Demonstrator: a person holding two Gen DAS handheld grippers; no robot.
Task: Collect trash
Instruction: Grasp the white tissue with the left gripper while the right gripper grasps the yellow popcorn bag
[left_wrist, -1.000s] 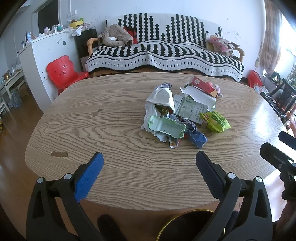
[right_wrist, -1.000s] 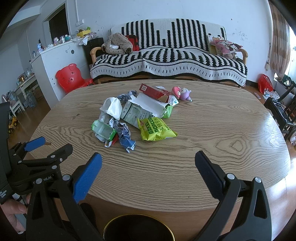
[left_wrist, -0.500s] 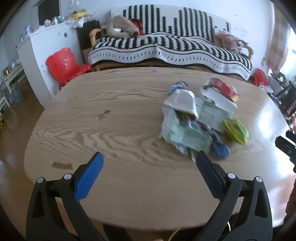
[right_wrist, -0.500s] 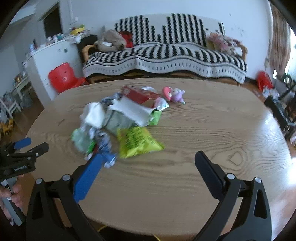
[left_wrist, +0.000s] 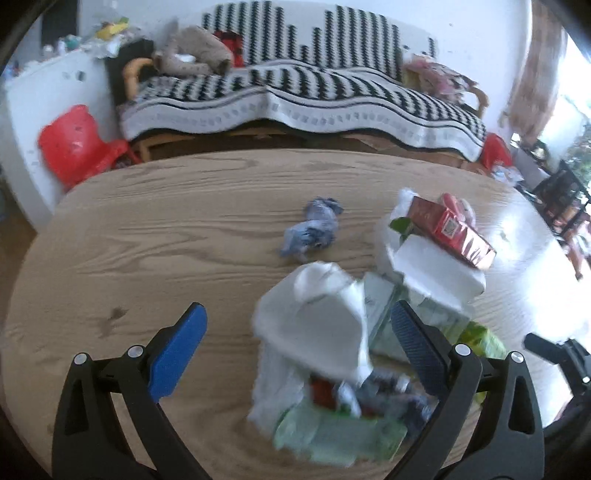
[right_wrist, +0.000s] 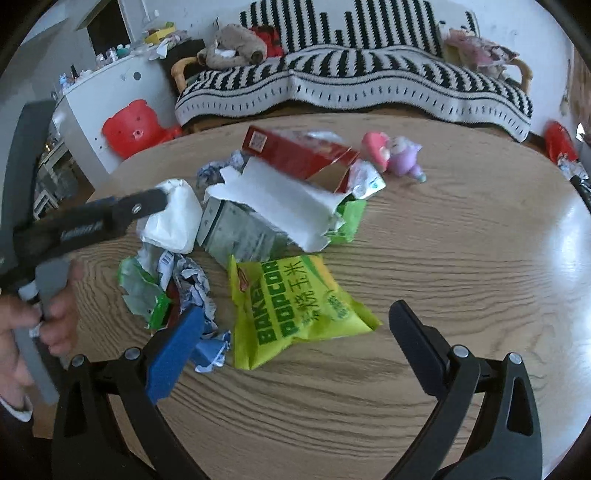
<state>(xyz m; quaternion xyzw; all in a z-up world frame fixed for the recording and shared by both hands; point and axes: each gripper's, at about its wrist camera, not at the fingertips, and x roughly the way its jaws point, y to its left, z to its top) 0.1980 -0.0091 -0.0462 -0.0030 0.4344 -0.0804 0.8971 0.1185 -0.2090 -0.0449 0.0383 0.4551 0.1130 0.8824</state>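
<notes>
The heap of crumpled paper, cartons and wrappers (right_wrist: 258, 236) is lying mid-way across the oval wooden table (right_wrist: 461, 266), and both wide-open claws are now closing in: the left gripper (left_wrist: 295, 350) is framing the white paper bag (left_wrist: 314, 317), the right gripper (right_wrist: 295, 343) the yellow-green popcorn packet (right_wrist: 291, 306), so picking is starting.

Colours and patterns. Table (right_wrist: 461, 236): light oak with darker wavy grain. Popcorn bag (right_wrist: 295, 306): yellow-green with dark green lettering. Carton (right_wrist: 295, 155): red. Tissue wad (left_wrist: 314, 317): white. Crumpled paper (left_wrist: 314, 230): blue and white. Flat wrapper (left_wrist: 340, 439): pale green. Toy (right_wrist: 391, 155): pink and lilac. Sofa cover (right_wrist: 351, 74): black-and-white zigzag stripes. Child's chair (right_wrist: 129, 127): red, with a bear face. Cabinet (right_wrist: 88, 110): white. Left gripper (left_wrist: 295, 339) and right gripper (right_wrist: 295, 341): black frames with blue finger pads (left_wrist: 177, 347).
</notes>
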